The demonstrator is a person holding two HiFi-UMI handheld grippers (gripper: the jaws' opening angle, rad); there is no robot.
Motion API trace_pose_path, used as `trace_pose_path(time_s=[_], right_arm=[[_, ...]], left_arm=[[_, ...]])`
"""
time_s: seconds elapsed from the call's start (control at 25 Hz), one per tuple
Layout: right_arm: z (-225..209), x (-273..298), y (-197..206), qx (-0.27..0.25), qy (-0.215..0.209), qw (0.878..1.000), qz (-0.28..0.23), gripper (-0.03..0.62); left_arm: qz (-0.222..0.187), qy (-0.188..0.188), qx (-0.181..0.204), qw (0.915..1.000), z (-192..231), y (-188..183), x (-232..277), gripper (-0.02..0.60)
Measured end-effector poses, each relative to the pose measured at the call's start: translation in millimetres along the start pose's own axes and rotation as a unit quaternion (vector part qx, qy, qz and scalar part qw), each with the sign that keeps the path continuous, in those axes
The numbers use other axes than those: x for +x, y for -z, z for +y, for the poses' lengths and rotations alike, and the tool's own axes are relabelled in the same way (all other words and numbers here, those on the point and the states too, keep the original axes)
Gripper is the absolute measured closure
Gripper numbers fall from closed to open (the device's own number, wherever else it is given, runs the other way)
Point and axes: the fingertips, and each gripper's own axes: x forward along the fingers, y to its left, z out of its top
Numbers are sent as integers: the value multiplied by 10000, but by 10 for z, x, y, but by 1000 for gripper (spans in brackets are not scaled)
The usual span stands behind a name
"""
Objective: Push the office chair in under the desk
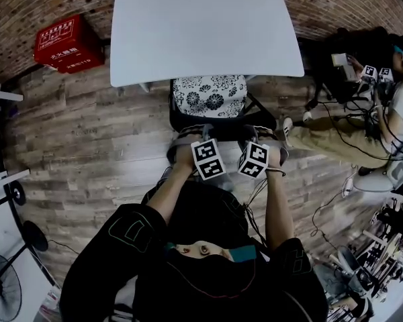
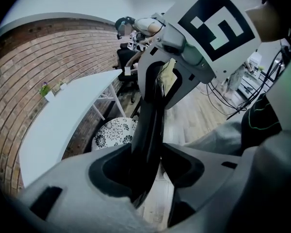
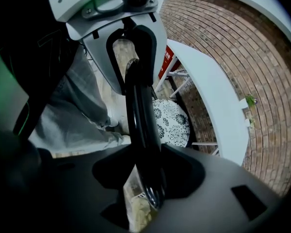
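Head view has the office chair (image 1: 208, 98) at 12 o'clock from both hands, flowery seat half under the white desk (image 1: 201, 25), with the left gripper (image 2: 148, 165) and right gripper (image 3: 146, 171) each pinched onto its black backrest (image 2: 148, 115), which runs between the jaws.

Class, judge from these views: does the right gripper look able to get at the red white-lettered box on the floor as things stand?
Probably not: the right gripper is clamped on the black chair backrest, and the red white-lettered box sits far off beyond the left gripper.
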Motion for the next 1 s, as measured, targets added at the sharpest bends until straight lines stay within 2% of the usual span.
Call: trace_pose_path(time_s=[0.4,1.0], right_arm=[[-296,95,-81,-304,-210,9982,-479,421],[-761,219,-54,-379,-364,9923,-1122,418]], left_arm=[[239,-196,-324,9990,327,-8,80,374],[420,-427,-611,9963,742,-144,237,368]])
